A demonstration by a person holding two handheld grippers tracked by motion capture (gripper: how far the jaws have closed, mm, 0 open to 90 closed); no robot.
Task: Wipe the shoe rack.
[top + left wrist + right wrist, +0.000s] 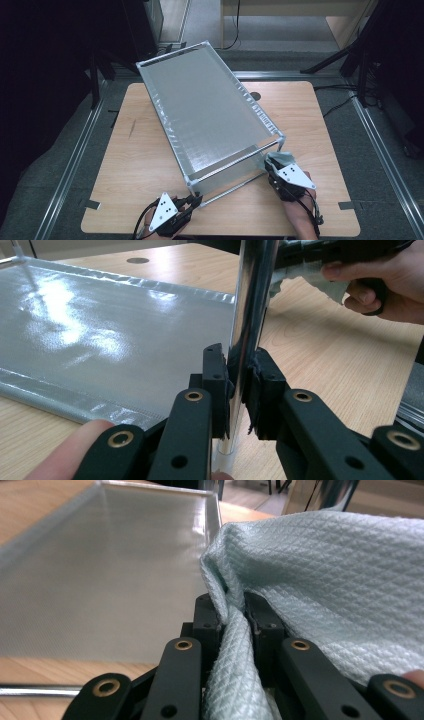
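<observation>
Pale wooden counter [140,165] carried the rack [210,110]. Left gripper [187,204] clamped its slick, rigid chrome leg [247,330]; right gripper [272,167] pinched the soft, light cloth [325,580] at the rack's near corner.

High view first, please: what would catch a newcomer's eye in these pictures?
The big silvery mesh rack lies slantwise across the wooden table, filling its middle. At the rack's near corners, the left gripper is shut on a shiny chrome post, while the right gripper is shut on a pale green cloth bunched against the rack's right corner.
</observation>
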